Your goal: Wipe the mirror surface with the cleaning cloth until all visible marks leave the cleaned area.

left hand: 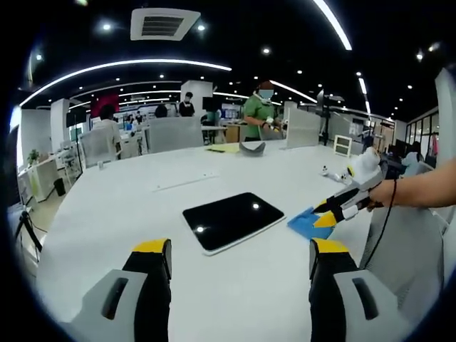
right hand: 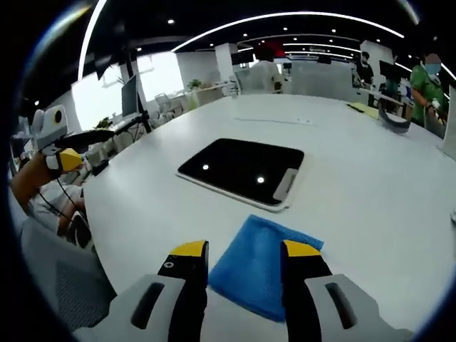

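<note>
blue cloth (right hand: 260, 263), black mirror (right hand: 242, 169), white table (right hand: 356, 185)

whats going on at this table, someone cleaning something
A person holds a two-finger gripper in each hand over a white table. The right gripper sits low over a blue cleaning cloth lying flat on the table, fingers open on either side of it, not yet closed on it. The dark mirror lies flat beside the cloth, reflecting ceiling lights, and wiping has not started. The left gripper hovers open, holding nothing. Other people work in the background.

Open-plan office: rows of desks (left hand: 171, 132), monitors (right hand: 130, 92), ceiling strip lights (left hand: 128, 65)
</note>
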A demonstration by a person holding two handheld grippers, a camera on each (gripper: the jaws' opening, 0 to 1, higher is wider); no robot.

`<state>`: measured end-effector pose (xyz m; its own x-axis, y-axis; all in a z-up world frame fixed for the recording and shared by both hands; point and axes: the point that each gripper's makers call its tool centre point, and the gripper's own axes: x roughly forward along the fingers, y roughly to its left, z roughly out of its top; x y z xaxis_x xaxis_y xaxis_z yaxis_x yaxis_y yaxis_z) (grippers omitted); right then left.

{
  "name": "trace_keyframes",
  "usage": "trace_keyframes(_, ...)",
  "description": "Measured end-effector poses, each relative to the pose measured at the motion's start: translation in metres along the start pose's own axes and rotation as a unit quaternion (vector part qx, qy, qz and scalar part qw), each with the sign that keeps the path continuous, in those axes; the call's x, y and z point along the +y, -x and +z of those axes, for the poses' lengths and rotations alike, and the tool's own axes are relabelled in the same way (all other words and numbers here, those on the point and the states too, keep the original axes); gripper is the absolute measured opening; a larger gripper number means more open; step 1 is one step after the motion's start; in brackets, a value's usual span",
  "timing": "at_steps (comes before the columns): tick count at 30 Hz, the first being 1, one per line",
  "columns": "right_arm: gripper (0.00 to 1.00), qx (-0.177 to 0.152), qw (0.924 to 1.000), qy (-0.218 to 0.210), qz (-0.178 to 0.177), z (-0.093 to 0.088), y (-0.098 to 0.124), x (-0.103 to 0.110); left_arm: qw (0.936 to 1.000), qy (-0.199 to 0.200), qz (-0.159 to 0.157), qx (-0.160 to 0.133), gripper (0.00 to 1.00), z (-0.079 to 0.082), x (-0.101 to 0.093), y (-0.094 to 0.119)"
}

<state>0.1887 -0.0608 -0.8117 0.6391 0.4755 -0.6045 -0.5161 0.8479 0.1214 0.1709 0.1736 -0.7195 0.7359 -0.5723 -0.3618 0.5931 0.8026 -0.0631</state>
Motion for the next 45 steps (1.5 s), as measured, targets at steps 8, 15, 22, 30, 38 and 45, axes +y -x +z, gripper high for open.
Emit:
trace_keyframes(8,0.43,-0.029,0.9986,0.008,-0.044,0.014,0.020,0.007,1.0000,0.000,0.001,0.010,0.81,-0.009,-0.003,-0.001)
trace_keyframes(15,0.59,-0.124,0.9873,-0.012,-0.099,0.053,0.056,0.006,0.9999,0.009,0.005,-0.002,0.87,-0.008,-0.001,-0.001)
trace_keyframes(22,0.70,-0.167,0.9787,-0.010,-0.118,0.073,0.090,0.014,0.9997,0.014,0.018,-0.010,0.91,-0.003,0.004,0.004)
trace_keyframes(30,0.71,-0.169,0.9795,-0.018,-0.108,0.065,0.100,0.005,0.9994,0.010,0.034,-0.004,0.90,-0.005,-0.002,0.011)
trace_keyframes(38,0.70,-0.165,0.9832,-0.010,-0.077,0.061,0.103,0.010,0.9981,0.019,0.059,-0.002,0.89,-0.008,-0.011,0.016)
trace_keyframes(45,0.70,-0.167,0.9847,-0.004,-0.049,0.068,0.101,0.008,0.9960,0.026,0.085,-0.010,0.89,-0.002,-0.015,0.014)
